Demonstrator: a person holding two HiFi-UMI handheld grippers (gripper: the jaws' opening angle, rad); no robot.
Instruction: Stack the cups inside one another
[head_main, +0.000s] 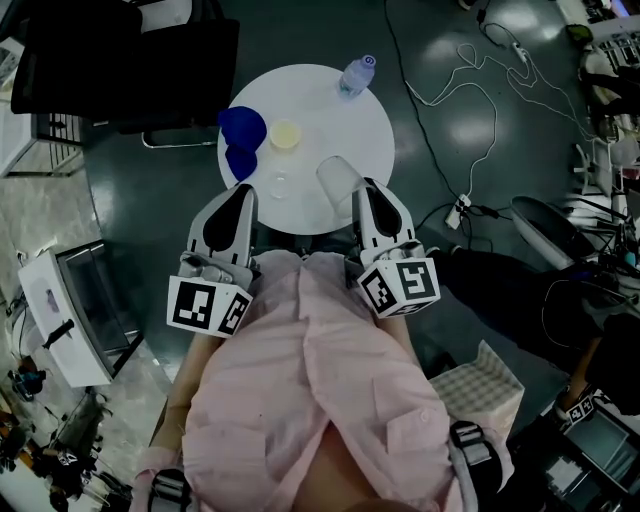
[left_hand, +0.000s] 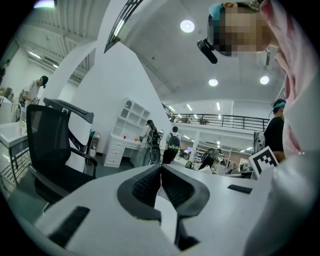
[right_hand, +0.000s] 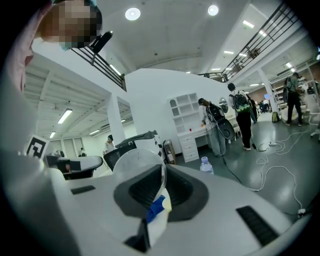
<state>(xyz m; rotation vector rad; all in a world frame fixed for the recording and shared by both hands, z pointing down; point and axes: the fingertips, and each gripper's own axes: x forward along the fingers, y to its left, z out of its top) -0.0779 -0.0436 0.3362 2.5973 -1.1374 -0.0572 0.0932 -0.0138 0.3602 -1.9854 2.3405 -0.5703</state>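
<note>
A round white table (head_main: 330, 100) holds two blue cups (head_main: 243, 127) (head_main: 240, 162) at its left, a pale yellow cup (head_main: 285, 134) beside them and a small clear cup (head_main: 280, 184) near the front edge. My right gripper (head_main: 368, 186) is shut on the rim of a clear plastic cup (head_main: 338, 177), held tilted over the table's front right. In the right gripper view this clear cup (right_hand: 136, 161) has its wall pinched between the jaws of the right gripper (right_hand: 164, 174). My left gripper (head_main: 241, 190) (left_hand: 161, 172) is shut with nothing in it, at the table's front left edge.
A water bottle (head_main: 357, 75) stands at the table's far right edge. A black office chair (head_main: 130, 60) is behind the table at left. Cables and a power strip (head_main: 460, 210) lie on the floor at right. People stand far off in the room.
</note>
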